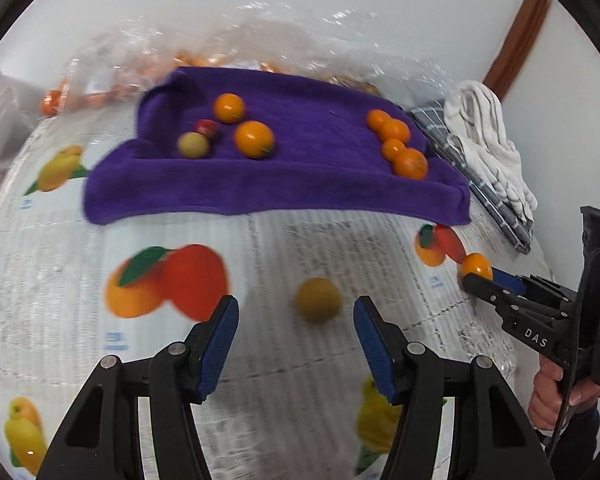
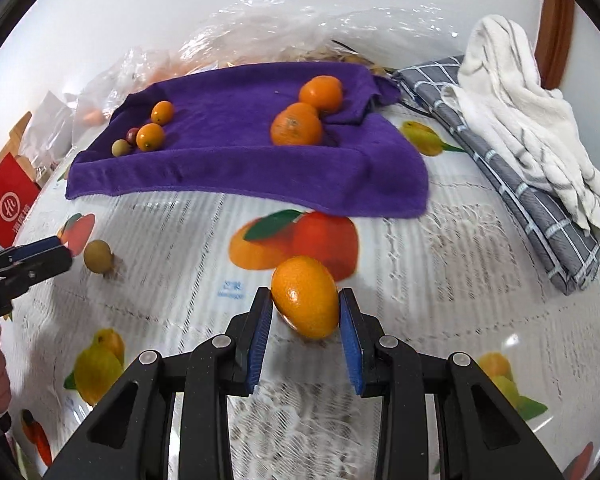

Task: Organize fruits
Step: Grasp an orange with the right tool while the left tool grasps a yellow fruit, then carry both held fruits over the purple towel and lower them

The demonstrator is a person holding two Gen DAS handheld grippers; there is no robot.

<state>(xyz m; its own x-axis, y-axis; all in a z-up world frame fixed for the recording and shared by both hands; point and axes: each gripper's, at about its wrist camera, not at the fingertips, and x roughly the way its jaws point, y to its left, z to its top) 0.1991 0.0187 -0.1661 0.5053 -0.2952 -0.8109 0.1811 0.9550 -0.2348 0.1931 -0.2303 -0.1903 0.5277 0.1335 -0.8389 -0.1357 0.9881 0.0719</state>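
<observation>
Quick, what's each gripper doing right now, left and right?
Left gripper: open, holding nothing, its jaws either side of the brownish-green fruit on the table.
Right gripper: shut on the orange kumquat.

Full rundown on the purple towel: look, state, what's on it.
The purple towel is a plush, fleecy-looking cloth spread flat over the fruit-print tablecloth, its far right corner folded over and its near edge slightly rumpled. On its left sit two small oranges, a pale green fruit and a small red one. On its right lies a cluster of bigger oranges. No hand-held gripper touches it.
</observation>
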